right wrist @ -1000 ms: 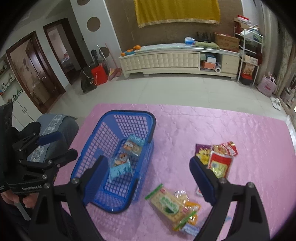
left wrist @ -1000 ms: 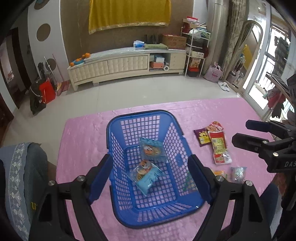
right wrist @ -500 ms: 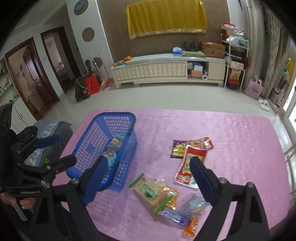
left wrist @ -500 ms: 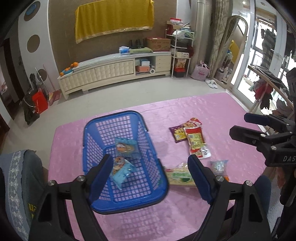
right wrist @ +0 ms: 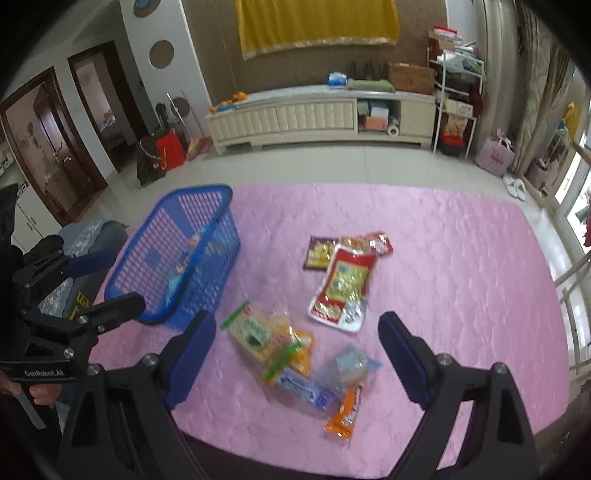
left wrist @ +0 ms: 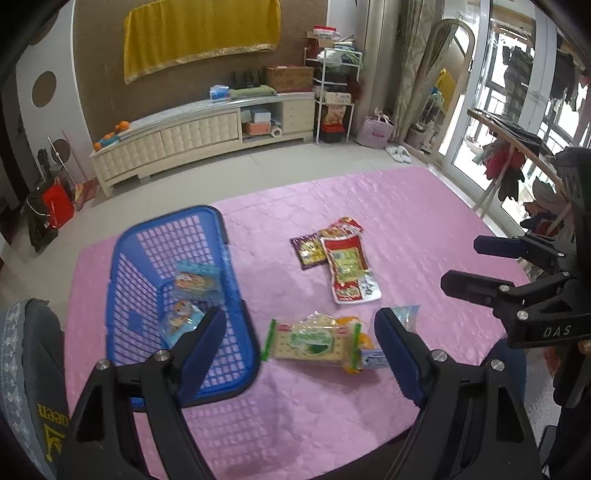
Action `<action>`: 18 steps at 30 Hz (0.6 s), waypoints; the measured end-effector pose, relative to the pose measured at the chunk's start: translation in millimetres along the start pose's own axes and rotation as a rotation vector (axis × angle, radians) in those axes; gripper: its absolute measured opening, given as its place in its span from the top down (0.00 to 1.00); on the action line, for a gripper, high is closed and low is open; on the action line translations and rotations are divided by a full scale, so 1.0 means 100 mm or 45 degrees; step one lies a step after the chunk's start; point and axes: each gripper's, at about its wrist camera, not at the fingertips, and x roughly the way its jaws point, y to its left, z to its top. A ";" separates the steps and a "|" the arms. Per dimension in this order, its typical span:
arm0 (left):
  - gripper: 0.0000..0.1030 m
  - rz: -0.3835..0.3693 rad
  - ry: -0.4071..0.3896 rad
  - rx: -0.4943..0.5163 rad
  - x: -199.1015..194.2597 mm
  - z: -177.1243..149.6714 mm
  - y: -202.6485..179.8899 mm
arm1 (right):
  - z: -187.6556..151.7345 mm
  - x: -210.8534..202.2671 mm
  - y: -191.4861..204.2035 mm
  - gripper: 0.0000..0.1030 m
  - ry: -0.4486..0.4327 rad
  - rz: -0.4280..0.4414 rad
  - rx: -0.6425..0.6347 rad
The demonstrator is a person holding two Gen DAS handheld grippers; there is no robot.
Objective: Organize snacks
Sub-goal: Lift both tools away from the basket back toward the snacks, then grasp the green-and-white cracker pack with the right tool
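**Cracker packet next: light, crinkly, slippery film**

Cracker packet (left wrist: 312,341) lies on pink cloth (left wrist: 406,221) beside blue basket (left wrist: 122,280). Judged light, contents brittle; pinch across the short sides, gently. Left gripper (left wrist: 301,347) and right gripper (right wrist: 297,347) gape, empty. Since earlier frame: both views swung from basket toward loose snacks

Long cream cabinet (right wrist: 317,112) against the far wall, oranges (right wrist: 239,96) on its left end, yellow cloth (right wrist: 317,26) hanging above. Red bag (right wrist: 169,150) on the tiled floor (right wrist: 332,166). White slippers (right wrist: 516,187) near the window. Metal rack (right wrist: 456,92) beside the cabinet. Pink cover (right wrist: 461,266) over the surface.
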 end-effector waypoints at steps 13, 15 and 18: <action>0.21 0.046 0.082 -0.163 0.33 -0.54 -0.15 | -0.35 0.43 -0.19 0.11 0.123 0.022 -0.156; 0.21 0.058 0.091 -0.196 0.34 -0.64 -0.14 | -0.38 0.53 -0.13 0.11 0.139 0.022 -0.223; 0.21 0.082 0.107 -0.231 0.37 -0.78 -0.11 | -0.41 0.70 -0.03 0.11 0.180 0.062 -0.324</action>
